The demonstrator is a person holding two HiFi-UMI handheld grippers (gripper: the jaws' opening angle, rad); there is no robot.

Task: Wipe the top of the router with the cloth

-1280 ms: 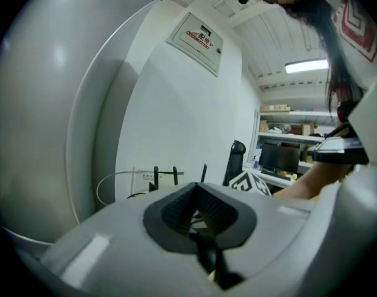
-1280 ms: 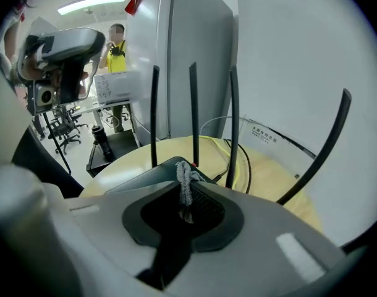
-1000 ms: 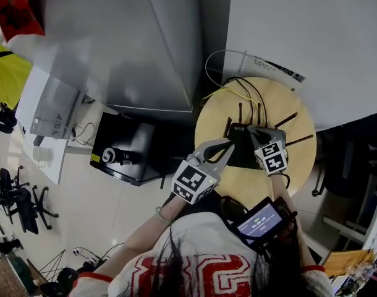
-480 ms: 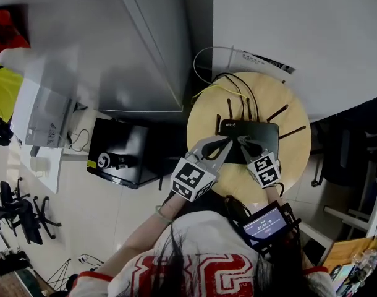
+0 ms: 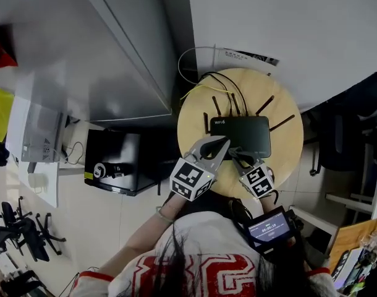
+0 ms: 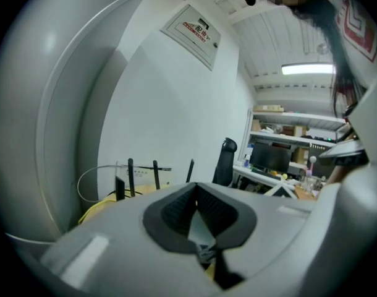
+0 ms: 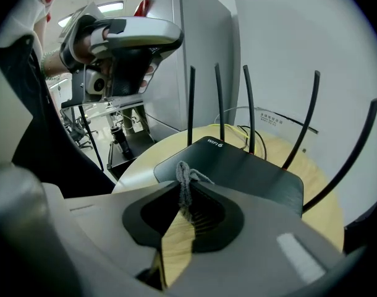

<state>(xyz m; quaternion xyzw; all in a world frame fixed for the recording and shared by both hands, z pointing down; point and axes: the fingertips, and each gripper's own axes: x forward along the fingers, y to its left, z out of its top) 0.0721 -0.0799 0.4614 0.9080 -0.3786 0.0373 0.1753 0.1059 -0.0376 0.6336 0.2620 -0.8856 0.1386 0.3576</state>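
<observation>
The router (image 5: pixel 241 135) lies flat on your round wooden bench (image 5: pixel 194 119). Its long axis runs left to right in front of you. Its antennas (image 7: pixel 219 104) stand along the far edge, on the side towards the wall, and the printed corner is at the far left.

Your right gripper (image 5: pixel 243 161) sits at the router's near long edge. Its fingers (image 7: pixel 216 218) are clamped on a small bunch of grey cloth (image 7: pixel 185 177), which pokes out just at that edge. Bare bench shows through the gap behind the tips.

Your left gripper (image 5: pixel 224 143) is held up in the air above the router's near left corner. Its fingers (image 6: pixel 170 212) are pressed together with nothing visible between them.

Half a second ago the right gripper's tips were over the router's top, and a second ago they were further in still. You have drawn the cloth back towards yourself to the near edge. The left gripper holds much the same spot.
</observation>
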